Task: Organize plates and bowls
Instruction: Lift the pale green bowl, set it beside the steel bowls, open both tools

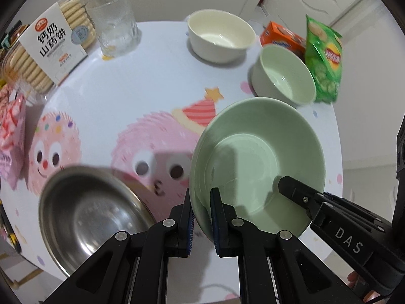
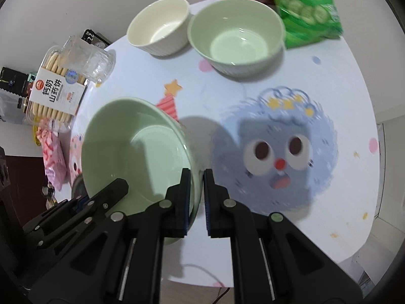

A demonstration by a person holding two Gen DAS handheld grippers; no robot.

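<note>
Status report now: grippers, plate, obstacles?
Left gripper and right gripper shut on green plate rim, opposite sides. Plate lifted. Steel bowl below left.

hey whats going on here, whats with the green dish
A person is tidying dishes on a round cartoon-print table, using a hand-held gripper in each hand. The left hand-held gripper and the right hand-held gripper are each shut on opposite rims of a wide green plate, held tilted above the table. A steel bowl sits below on the left. A white bowl and a green bowl wait at the far edge, beside snack packs.
</note>
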